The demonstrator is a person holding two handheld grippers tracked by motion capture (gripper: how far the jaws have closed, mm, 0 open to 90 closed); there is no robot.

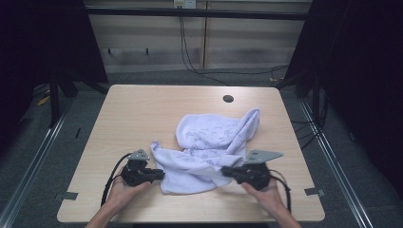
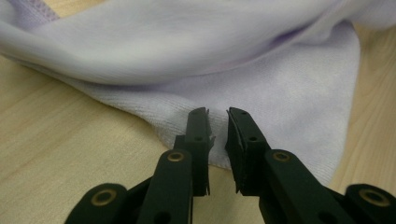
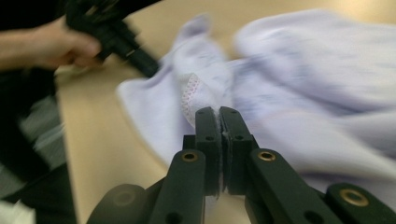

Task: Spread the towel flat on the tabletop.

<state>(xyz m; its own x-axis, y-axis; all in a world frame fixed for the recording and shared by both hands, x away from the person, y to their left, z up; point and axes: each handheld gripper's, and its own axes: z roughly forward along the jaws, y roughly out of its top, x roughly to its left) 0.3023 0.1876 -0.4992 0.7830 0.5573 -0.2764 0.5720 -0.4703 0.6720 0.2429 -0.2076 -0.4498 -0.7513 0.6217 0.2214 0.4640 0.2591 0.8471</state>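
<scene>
Lavender garment [image 1: 209, 147] still crumpled, folding barely begun: right gripper [image 3: 219, 112] clenched on fabric, left gripper [image 2: 217, 114] released at hem.

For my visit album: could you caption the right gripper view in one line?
Right gripper, jaws pinched shut on a fold of the crumpled pale lilac cloth lying on the light wooden table.

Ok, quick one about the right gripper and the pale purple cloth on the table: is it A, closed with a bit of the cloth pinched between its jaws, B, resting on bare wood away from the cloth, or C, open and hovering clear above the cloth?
A: in the right gripper view the right gripper has its jaws pressed together with a fold of the cloth caught between them.
</scene>
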